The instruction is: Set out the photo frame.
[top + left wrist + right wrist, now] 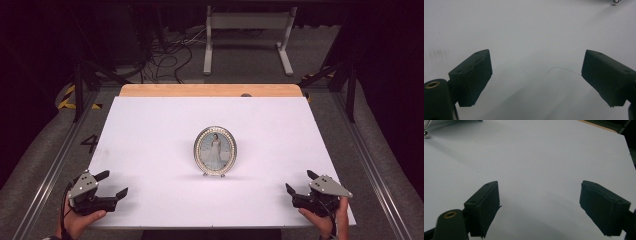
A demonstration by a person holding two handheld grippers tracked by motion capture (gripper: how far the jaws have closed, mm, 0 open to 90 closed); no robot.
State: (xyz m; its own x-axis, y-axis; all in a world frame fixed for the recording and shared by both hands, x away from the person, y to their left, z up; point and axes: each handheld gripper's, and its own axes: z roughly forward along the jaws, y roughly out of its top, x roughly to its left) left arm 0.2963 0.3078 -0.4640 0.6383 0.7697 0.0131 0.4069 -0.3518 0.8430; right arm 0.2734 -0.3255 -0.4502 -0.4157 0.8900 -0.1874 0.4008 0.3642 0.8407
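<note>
Standing upright at the middle of the white counter (150, 125), an oval picture frame (215, 150) is flanked by the left gripper (111, 184) and right gripper (299, 182), fingers apart, about equally distant.

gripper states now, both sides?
Left gripper: open, holding nothing, apart from the picture frame.
Right gripper: open, holding nothing.

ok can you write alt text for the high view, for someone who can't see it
An oval silver picture frame stands upright at the middle of a white table. At the near edge a person holds the left gripper and the right gripper, both open and apart from the frame.
</note>
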